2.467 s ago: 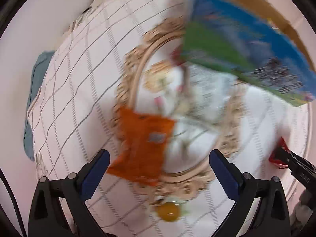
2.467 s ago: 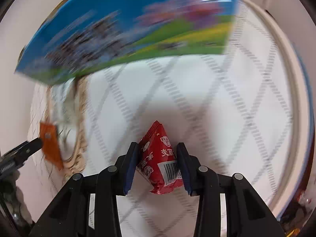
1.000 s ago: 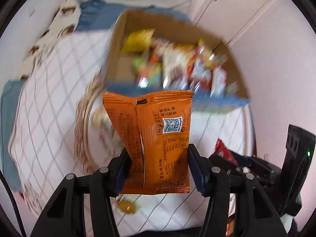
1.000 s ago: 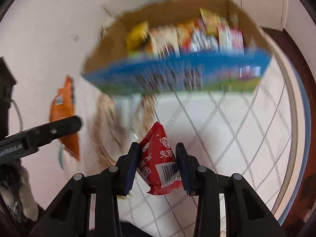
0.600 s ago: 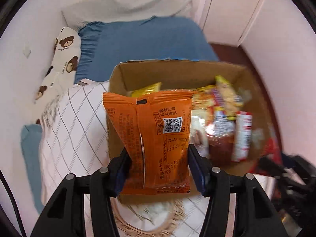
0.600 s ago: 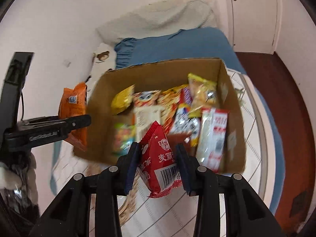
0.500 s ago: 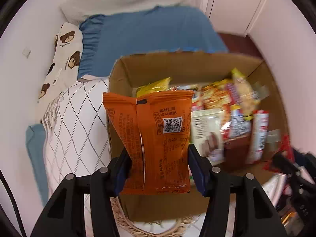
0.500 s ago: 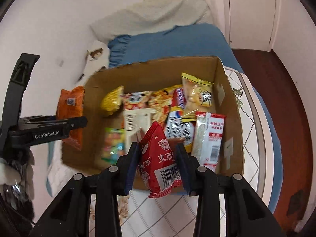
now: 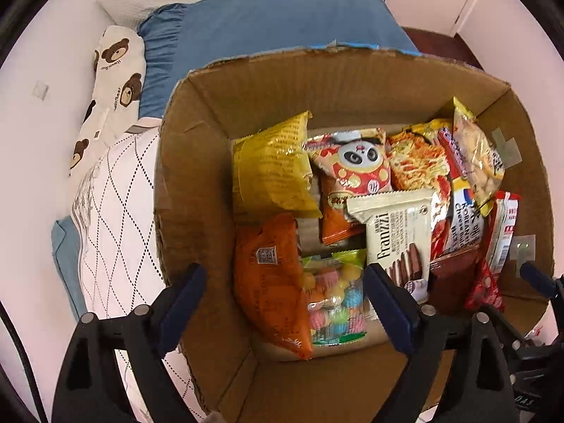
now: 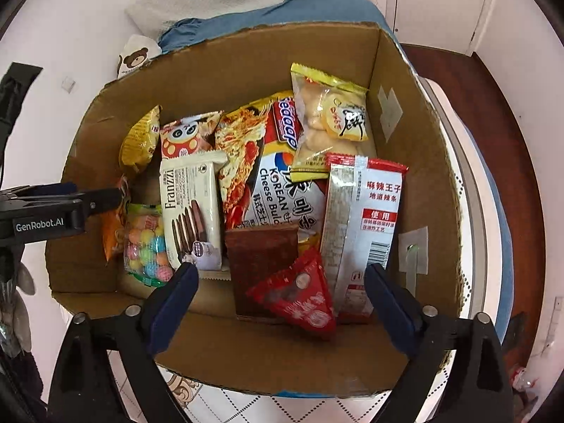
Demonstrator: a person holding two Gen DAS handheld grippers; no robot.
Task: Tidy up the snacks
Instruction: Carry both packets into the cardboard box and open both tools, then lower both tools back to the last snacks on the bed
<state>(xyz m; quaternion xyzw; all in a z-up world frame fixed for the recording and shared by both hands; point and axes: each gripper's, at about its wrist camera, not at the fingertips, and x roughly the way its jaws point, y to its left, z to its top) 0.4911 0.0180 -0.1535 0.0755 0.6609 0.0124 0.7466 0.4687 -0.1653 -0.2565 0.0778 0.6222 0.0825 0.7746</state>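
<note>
An open cardboard box [image 9: 197, 183] [image 10: 416, 162] holds several snack packets. My left gripper [image 9: 282, 306] is open above the box's near left part. The orange packet [image 9: 271, 282] lies loose in the box below it, next to a bag of coloured candies [image 9: 335, 296]. My right gripper [image 10: 280, 299] is open above the box's near side. The red triangular packet [image 10: 299, 296] lies loose in the box between its fingers, against a brown packet [image 10: 261, 253] and a red-and-silver packet [image 10: 363, 225]. The left gripper's arm [image 10: 53, 208] shows at the left of the right wrist view.
The box stands on a white quilted cloth [image 9: 112, 211] with a dotted diamond pattern. A blue bedcover [image 9: 275, 17] and a bear-print pillow [image 9: 112, 81] lie behind it. Walls are close on both sides, with dark wood floor [image 10: 476, 105] to the right.
Both grippers have opened. The orange packet has dropped from the left gripper into the box, and the red triangular packet has dropped from the right gripper into the box. Both grippers moved closer over the box.
</note>
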